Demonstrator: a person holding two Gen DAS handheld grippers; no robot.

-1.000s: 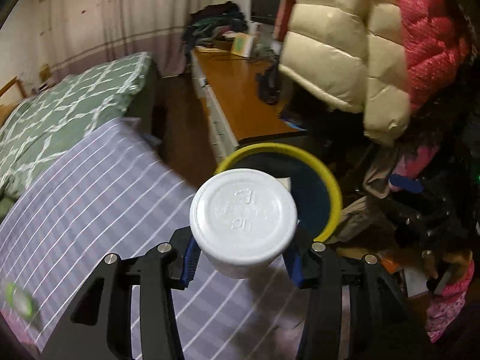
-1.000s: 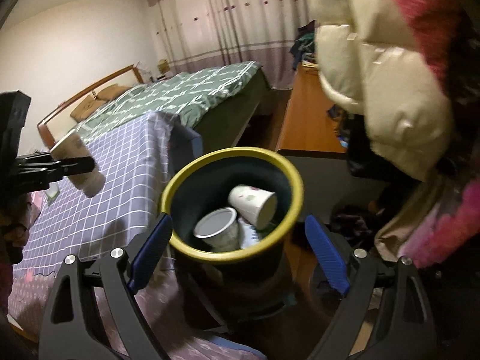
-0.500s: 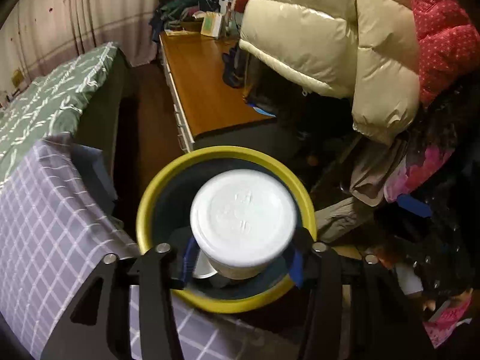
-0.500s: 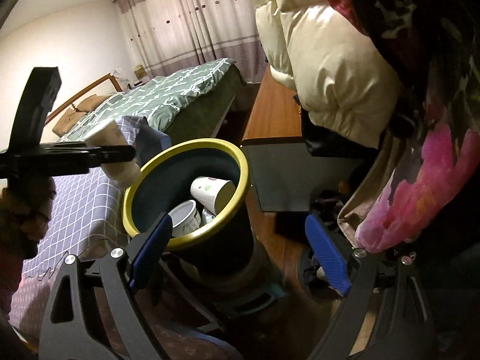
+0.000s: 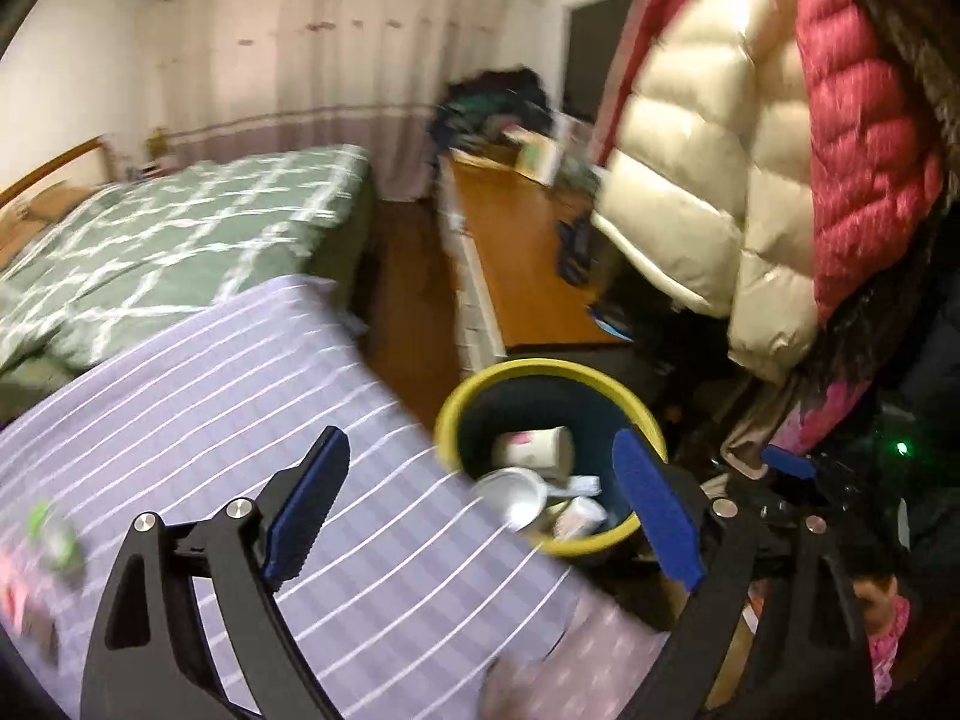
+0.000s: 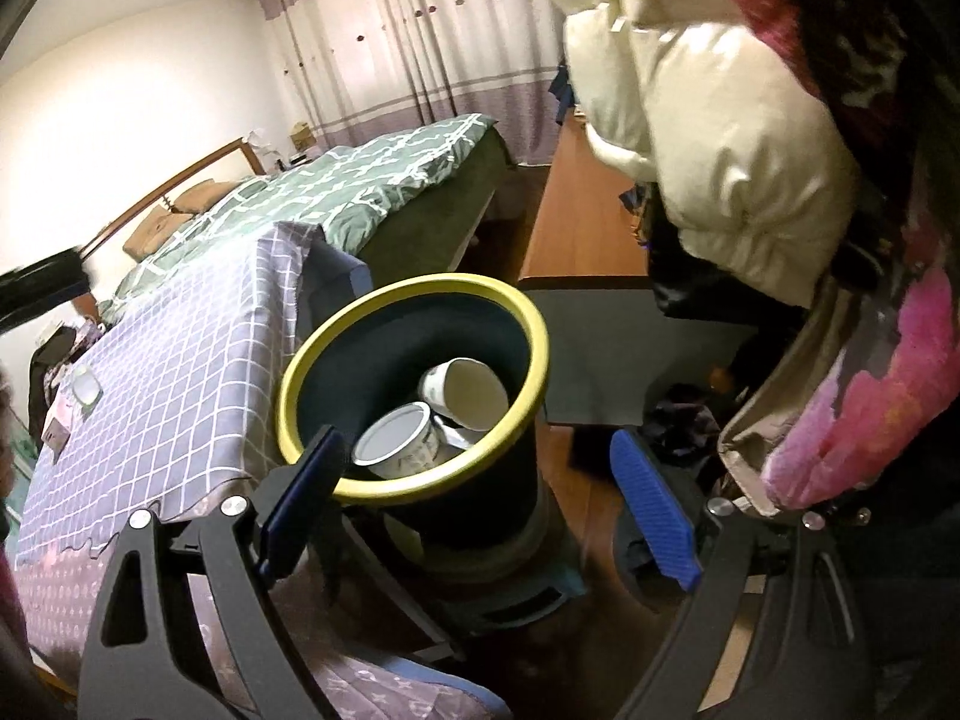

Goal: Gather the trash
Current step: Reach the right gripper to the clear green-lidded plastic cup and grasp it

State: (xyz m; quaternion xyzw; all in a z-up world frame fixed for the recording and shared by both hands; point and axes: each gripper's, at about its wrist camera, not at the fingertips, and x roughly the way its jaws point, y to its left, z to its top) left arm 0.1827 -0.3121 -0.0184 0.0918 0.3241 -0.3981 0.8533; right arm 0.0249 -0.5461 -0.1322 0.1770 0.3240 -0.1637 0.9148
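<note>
A dark trash bin with a yellow rim point(image 5: 489, 377) point(image 6: 384, 306) stands beside the purple checked table. Several white paper cups point(image 5: 531, 450) point(image 6: 465, 393) lie inside it. My left gripper point(image 5: 477, 510) is open and empty, above the table's edge just left of the bin. My right gripper point(image 6: 477, 510) is open and empty, low in front of the bin, its left finger overlapping the rim. A small green-and-white item point(image 5: 54, 534) lies blurred on the table at the left; it also shows in the right wrist view point(image 6: 86, 387).
The purple checked tablecloth point(image 5: 210, 396) point(image 6: 168, 384) covers the table left of the bin. A green bed point(image 6: 372, 180) lies behind. A wooden desk point(image 5: 522, 264) runs along the right. Cream and red puffy jackets point(image 5: 750, 150) hang close above the bin.
My left gripper opened and let go of the white cup, which now lies in the bin. The left gripper then swung back left over the table. The right gripper shifted slightly.
</note>
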